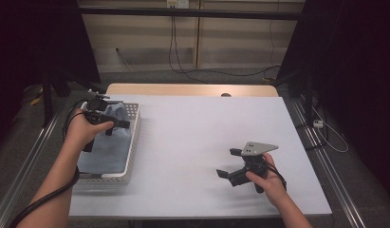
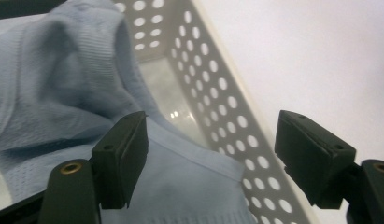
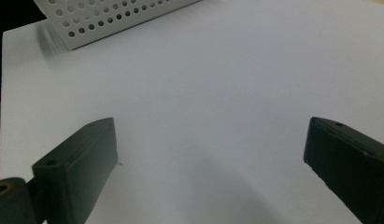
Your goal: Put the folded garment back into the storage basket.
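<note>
Light-blue cloth (image 1: pixel 107 142) lies in the white perforated basket (image 1: pixel 134 142) at the left side of the bench (image 1: pixel 202 137), as we see it in the high view. Cloth fills most of the basket, bunched up higher at the far end. Our left gripper (image 1: pixel 117 123) hangs over the basket's far half, just above the cloth, hand wrapped round the grip, cable trailing back along the forearm. Our right gripper (image 1: pixel 227 163) is well apart from the basket, low over the bare white bench top at the near right, grey three-cornered plate on top, jaws pointing left toward the basket.

Left gripper view: we look down btwn our own jaws, which stand wide apart w/ nothing btwn the pads. Cloth (image 2: pixel 63 93) sits under and beyond the left jaw, a ribbed fold rising at upper left. Basket wall (image 2: pixel 217 93) w/ its round holes runs diagonally btwn the jaws; a bit of bare glossy basket floor shows beside the cloth. Right jaw is past the wall, over the bench (image 2: pixel 311 56).

Right gripper view: our jaws are spread wide, gripping nothing, over plain bench (image 3: pixel 217 93). Basket corner (image 3: pixel 105 18) shows at the top left, well off from the jaws.
</note>
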The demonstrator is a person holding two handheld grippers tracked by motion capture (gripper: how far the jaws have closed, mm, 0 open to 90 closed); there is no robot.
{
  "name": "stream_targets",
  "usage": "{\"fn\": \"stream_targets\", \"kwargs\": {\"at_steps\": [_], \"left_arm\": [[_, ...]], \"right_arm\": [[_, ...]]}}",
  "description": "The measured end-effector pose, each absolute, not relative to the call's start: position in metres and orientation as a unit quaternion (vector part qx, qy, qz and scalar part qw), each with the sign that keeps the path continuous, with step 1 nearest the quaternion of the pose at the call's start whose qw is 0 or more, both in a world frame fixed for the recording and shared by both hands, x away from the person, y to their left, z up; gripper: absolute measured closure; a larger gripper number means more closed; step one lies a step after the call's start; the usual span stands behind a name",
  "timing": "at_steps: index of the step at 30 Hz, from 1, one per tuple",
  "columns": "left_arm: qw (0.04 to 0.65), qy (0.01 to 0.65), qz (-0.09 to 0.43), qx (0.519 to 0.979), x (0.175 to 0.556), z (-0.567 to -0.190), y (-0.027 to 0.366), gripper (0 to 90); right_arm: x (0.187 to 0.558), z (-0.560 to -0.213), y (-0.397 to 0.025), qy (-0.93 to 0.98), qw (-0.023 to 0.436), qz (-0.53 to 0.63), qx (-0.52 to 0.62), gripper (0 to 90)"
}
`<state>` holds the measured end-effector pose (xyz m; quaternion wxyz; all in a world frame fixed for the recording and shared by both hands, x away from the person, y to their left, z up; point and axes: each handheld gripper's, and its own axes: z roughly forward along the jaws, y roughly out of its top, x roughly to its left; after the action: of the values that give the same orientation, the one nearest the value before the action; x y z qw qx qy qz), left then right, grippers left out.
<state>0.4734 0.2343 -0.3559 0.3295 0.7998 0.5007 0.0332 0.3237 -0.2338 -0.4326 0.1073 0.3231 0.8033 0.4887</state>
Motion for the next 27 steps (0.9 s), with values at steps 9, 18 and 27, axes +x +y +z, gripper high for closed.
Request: {"fn": "stream_targets", "kwargs": {"at_steps": [9, 18, 27], "left_arm": [[0.336, 0.471, 0.018, 0.815, 0.467, -0.352, 0.218, 22.4], [0.349, 0.438, 0.009, 0.828, 0.461, -0.347, 0.194, 21.4], [0.357, 0.416, -0.003, 0.836, 0.454, -0.348, 0.176, 20.4]], "right_arm": [[0.324, -0.434, -0.235, 0.803, 0.108, 0.487, 0.327, 2.7], [0.324, -0.434, -0.237, 0.802, 0.109, 0.486, 0.33, 2.7], [0.324, -0.433, -0.237, 0.801, 0.11, 0.487, 0.329, 2.7]]}}
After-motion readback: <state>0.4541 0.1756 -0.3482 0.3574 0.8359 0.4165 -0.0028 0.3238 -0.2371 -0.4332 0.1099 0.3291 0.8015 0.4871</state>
